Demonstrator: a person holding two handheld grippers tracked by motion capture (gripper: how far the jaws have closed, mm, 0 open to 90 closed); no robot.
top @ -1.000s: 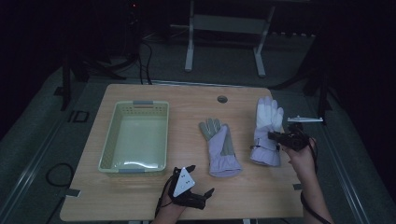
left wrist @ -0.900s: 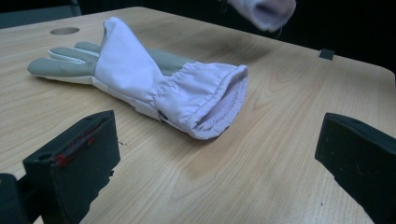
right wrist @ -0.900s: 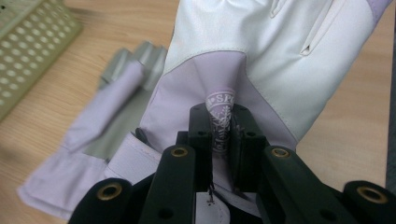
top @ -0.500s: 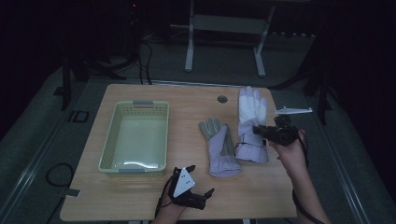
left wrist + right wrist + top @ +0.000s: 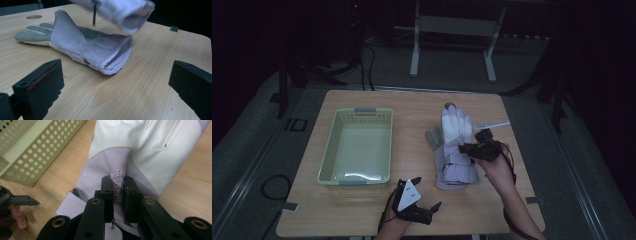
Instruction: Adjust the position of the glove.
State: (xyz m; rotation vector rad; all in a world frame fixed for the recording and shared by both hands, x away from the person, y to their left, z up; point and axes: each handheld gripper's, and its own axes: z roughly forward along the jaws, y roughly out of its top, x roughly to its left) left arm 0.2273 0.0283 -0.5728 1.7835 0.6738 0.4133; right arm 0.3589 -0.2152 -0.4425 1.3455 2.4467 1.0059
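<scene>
Right gripper (image 5: 119,192): jaws pinched on a fold of the white glove (image 5: 140,147) near its cuff; the right gripper view shows printed lettering on the pinched fold, too small to read in the high view.
Left gripper (image 5: 424,206): jaws spread wide with nothing between them, low at the bottom centre of the high view, resting at the table's near edge.
White glove: in the high view it lies centre-right, fingers toward the top of the frame, overlapping the second glove; the left gripper view shows its cuff blurred and lifted off the wood at the top of the frame.
Grey glove (image 5: 82,47): flat on the table, cuff opening facing the left gripper's camera.
Basket (image 5: 377,115): pale green, perforated, left of the gloves, well apart from them.
Table (image 5: 412,102): light wood, with a round hole near its far edge.
Room: dark, a metal stand on the floor beyond the table.
</scene>
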